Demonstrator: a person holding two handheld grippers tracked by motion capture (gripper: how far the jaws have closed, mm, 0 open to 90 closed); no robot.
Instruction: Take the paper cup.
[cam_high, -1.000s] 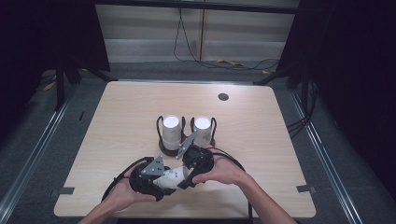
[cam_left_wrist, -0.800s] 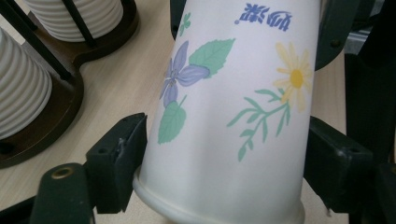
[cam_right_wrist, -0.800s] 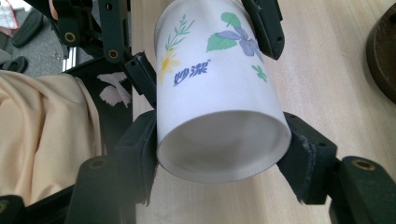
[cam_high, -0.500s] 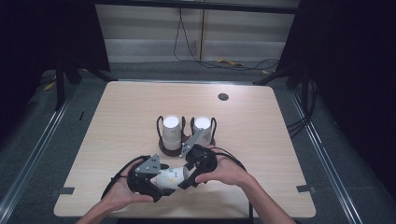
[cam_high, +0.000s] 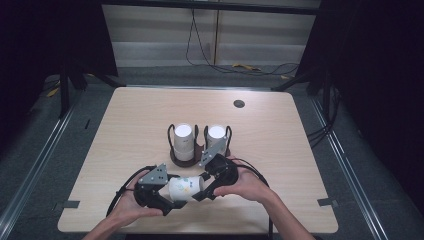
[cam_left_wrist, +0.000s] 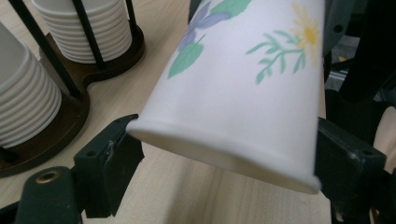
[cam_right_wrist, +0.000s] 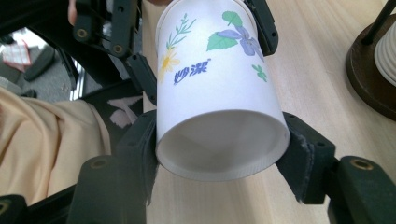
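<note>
- Your right gripper (cam_right_wrist: 219, 140) clamps the base end of the flowered paper cup (cam_right_wrist: 217, 88), jaws pressed against both sides.
- Your left gripper (cam_left_wrist: 224, 154) has just been opening; its jaws flank the cup's rim end, spread wide.
- The cup lies level just above the desk (cam_high: 125, 130), in front of the two-post cup rack (cam_high: 199, 150).

A white paper cup (cam_right_wrist: 219, 88) printed with flowers and leaves is clamped at its base end between the right gripper (cam_right_wrist: 222, 144), whose two black jaws press against either side. The recessed bottom of the cup is turned towards the camera. Beyond the jaws, the far end of the cup is flanked by the black jaws of the left gripper (cam_right_wrist: 201, 32). A dark wooden stand (cam_right_wrist: 369, 74) is seen on the light wooden table (cam_right_wrist: 317, 56), well off to the right
</note>
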